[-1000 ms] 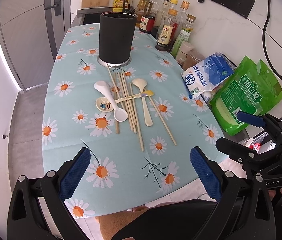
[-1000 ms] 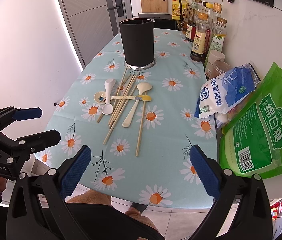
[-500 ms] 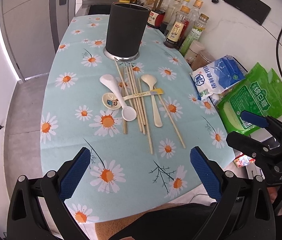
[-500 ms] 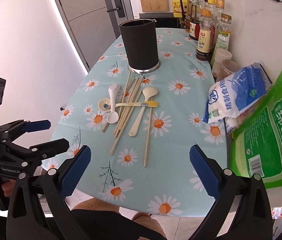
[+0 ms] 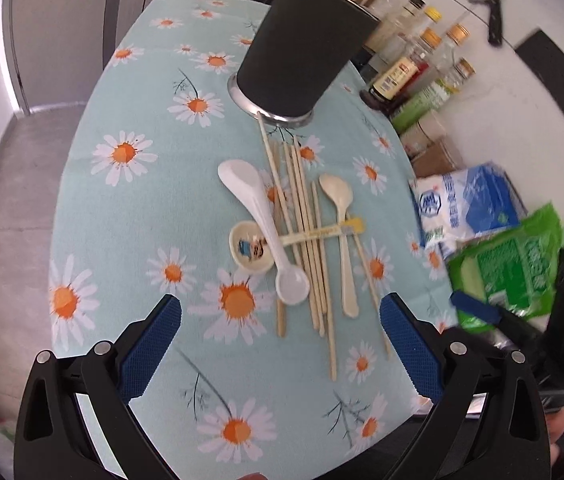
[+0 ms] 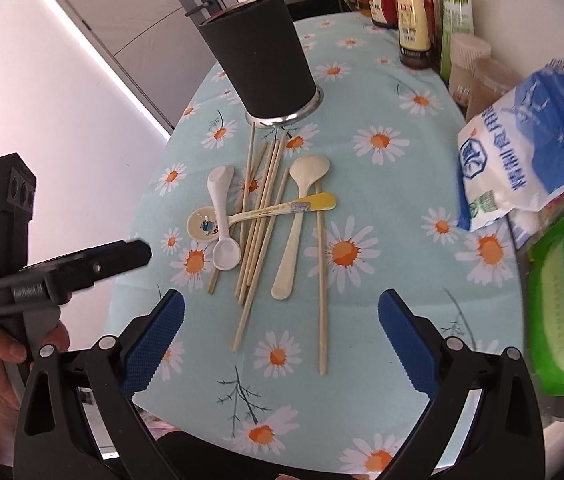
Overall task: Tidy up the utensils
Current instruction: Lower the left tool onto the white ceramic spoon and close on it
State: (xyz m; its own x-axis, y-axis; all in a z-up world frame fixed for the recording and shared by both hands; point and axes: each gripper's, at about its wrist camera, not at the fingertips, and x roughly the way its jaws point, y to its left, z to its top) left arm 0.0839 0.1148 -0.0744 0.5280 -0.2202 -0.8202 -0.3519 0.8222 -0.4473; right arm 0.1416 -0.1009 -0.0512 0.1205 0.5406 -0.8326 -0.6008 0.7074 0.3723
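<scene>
Both grippers hover above the near edge of the table (image 5: 129,216), which wears a pale blue cloth printed with daisies. The left gripper (image 5: 280,344) has its blue-padded fingers (image 5: 149,344) spread wide with nothing between them; the right gripper (image 6: 279,340) is spread just as wide and equally empty.

Ahead of the left gripper's fingers, going left to right: a small cream spoon (image 5: 251,249) with a cartoon figure printed in its bowl and a yellow-tipped handle bearing lettering too small to read; a white ceramic spoon (image 5: 265,226) lying across it, its bowl nearest the fingers; a loose bundle of wooden chopsticks (image 5: 302,220) pointing away from the fingers; a beige spoon (image 5: 342,236); and one more single chopstick (image 5: 370,280) at the right edge. Beyond them, farther from the fingers, stands a tall black utensil holder (image 5: 302,48) on a metal base, one chopstick's far tip touching that base.

To the right, off past the right finger, are bottles of sauce (image 5: 402,76) against the wall, their labels unreadable, then a blue and white bag (image 6: 530,148) printed "精制食用盐" and a green bag (image 6: 562,304) with a barcode.

In the right wrist view, left of the fingers, a hand (image 6: 1,364) holds the left gripper's black handle.
</scene>
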